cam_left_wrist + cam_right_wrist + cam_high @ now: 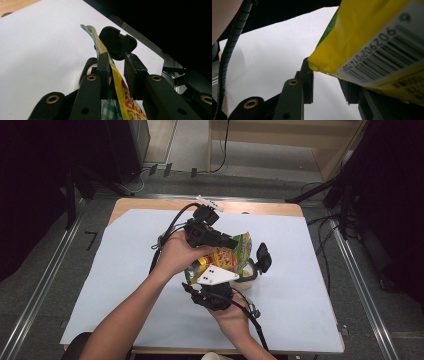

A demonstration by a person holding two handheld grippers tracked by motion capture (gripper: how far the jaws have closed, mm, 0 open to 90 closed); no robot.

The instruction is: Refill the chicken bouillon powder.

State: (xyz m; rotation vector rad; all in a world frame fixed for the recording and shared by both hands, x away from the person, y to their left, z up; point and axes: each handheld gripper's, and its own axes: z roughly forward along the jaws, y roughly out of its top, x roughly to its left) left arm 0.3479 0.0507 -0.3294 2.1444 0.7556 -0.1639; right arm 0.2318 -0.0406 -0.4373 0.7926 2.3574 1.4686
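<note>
Pinching the snack bag (231, 255) over the white cup (248, 279), our left gripper (117, 65) grips loosely, right gripper (325, 82) unclear; contents may spill.

A yellow-and-green snack bag (231, 254) is held up over the middle of the white sheet (125, 285) that covers the bench (150, 204). The left tongs (231, 241) lie across the bag's upper edge, gripped by the left hand (176, 254) just left of the bag. The right tongs (212, 287) come in just below the bag, carrying a grey three-cornered plate (216, 276), with the right hand (235, 316) beneath. A white bowl (248, 279) sits on the sheet just right of the bag's lower end, and a black lid-like piece (263, 257) stands beside the bag's right edge.
</note>
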